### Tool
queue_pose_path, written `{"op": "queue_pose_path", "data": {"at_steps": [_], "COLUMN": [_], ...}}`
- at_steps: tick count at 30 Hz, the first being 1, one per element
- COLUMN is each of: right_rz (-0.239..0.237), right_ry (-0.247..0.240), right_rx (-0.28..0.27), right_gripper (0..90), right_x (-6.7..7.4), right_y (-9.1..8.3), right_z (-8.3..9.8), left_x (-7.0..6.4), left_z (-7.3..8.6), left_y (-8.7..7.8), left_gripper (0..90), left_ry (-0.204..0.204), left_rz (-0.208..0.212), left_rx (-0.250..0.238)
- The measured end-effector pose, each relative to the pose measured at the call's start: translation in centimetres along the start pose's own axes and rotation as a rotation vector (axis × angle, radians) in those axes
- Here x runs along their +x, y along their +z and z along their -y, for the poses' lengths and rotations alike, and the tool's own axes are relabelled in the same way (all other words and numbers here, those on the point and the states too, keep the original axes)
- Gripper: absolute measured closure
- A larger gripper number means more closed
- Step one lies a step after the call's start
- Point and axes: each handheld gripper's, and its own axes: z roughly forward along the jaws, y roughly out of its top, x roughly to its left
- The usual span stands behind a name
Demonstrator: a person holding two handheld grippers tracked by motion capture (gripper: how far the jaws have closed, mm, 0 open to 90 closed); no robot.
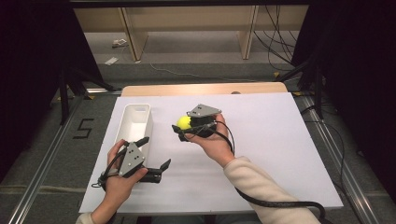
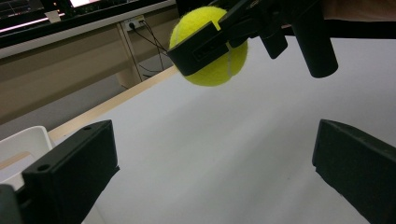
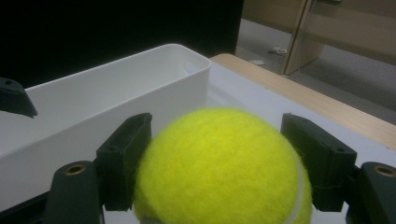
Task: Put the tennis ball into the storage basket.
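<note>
Your right gripper point(image 1: 189, 127) clamps its 2 fingers across the middle of a light, springy, fuzzy tennis ball point(image 3: 219, 165), lifted just right of the white bin point(image 1: 135, 122). Your left gripper point(image 1: 156, 151) hangs open, empty.

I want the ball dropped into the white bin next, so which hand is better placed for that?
Right, probably. The right claw is shut on the tennis ball, lifted beside the white bin. The left claw is open and holds nothing.
</note>
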Motion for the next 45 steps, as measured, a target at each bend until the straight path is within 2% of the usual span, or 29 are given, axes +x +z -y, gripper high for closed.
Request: {"op": "queue_pose_path", "data": {"at_steps": [45], "right_rz": [-0.024], "right_ry": [-0.032], "right_rx": [-0.01], "right_gripper": [27.6], "right_x": [0.9], "right_y": [1.2], "right_z": [-2.7], "left_x": [0.0], "left_z": [0.0], "left_y": [0.0], "left_gripper": [0.0], "left_ry": [0.0], "left_rz": [0.001], "left_rx": [-0.001]}}
